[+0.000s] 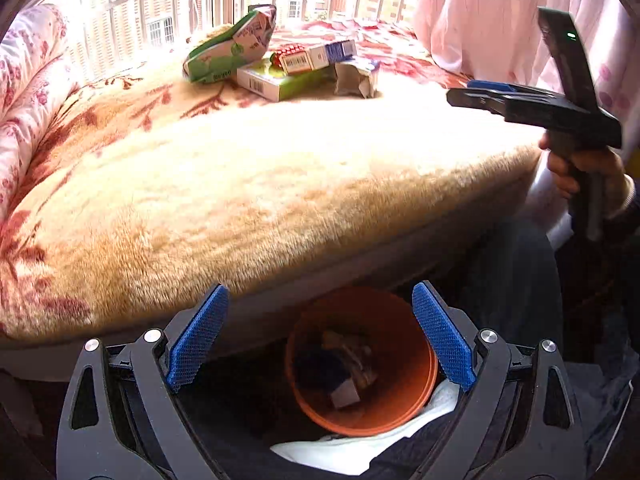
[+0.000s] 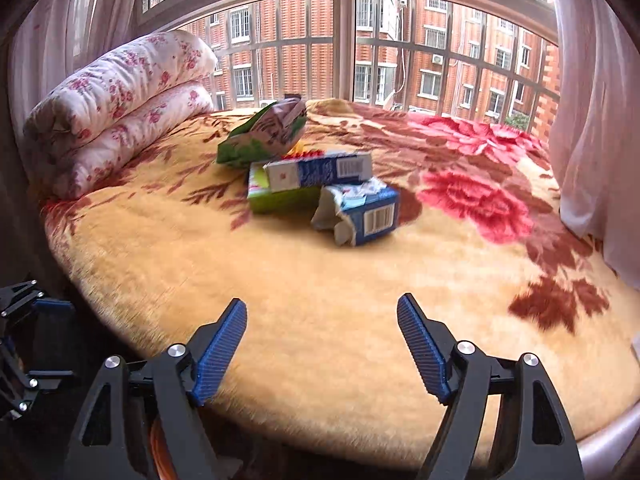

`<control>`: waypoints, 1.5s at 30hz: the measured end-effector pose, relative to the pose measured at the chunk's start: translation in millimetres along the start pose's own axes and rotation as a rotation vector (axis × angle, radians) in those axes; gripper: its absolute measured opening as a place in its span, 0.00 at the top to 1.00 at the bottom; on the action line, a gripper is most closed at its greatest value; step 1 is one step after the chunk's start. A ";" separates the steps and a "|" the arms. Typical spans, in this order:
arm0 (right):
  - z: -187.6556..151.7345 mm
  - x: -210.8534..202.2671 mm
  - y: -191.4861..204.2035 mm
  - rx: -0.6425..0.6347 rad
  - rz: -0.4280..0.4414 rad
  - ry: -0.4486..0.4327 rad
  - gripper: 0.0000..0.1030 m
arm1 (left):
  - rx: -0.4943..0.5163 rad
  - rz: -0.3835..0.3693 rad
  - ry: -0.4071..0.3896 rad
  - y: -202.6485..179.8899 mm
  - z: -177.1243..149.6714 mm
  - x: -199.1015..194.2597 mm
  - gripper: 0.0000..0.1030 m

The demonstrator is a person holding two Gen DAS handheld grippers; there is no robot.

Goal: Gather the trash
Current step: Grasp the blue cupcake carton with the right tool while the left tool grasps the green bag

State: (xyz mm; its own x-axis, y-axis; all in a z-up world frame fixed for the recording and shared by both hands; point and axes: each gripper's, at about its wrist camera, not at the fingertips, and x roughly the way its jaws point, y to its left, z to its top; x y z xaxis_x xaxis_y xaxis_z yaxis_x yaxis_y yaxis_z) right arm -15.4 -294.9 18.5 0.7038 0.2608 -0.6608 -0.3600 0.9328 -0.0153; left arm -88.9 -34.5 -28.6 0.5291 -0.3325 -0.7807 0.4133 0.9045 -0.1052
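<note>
Left gripper (image 1: pixel 320 336), blue pads spread wide and empty, poised over an orange bin (image 1: pixel 360 364) with scraps inside, below the bed's edge. Right gripper (image 2: pixel 322 344), likewise spread and empty, above a fuzzy floral blanket (image 2: pixel 320 280). Farther back, piled together mid-bed: green bag (image 2: pixel 264 136), blue-and-white box (image 2: pixel 320 170) atop a green box (image 2: pixel 276 198), torn blue carton (image 2: pixel 360 212) in front.

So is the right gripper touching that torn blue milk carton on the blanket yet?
Apart. In the right wrist view the right gripper has open, empty jaws, and a wide stretch of bare blanket lies between its fingertips and the torn blue carton.
</note>
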 end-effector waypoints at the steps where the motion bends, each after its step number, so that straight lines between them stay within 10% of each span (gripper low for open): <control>1: 7.4 6.9 -5.3 -0.003 -0.005 -0.007 0.21 | -0.005 0.002 -0.001 1.9 5.1 1.1 0.12; 23: 85.1 179.2 -47.8 -0.133 0.092 0.219 0.17 | -0.069 0.010 -0.010 30.8 51.4 24.2 0.12; 26: 86.6 184.5 -49.4 -0.116 0.130 0.224 0.33 | -0.063 0.020 -0.021 32.2 56.4 23.2 0.12; 45: 35.0 60.9 -37.5 -0.026 0.104 0.083 0.34 | -0.056 0.091 -0.138 59.8 101.5 9.0 0.12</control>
State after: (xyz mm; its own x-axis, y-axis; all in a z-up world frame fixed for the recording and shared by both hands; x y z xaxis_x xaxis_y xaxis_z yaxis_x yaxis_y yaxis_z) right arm 62.3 -305.2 5.1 0.6091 0.3331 -0.7198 -0.4448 0.8948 0.0377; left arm 15.8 -10.5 20.6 0.6604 -0.2784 -0.6974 0.3188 0.9448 -0.0753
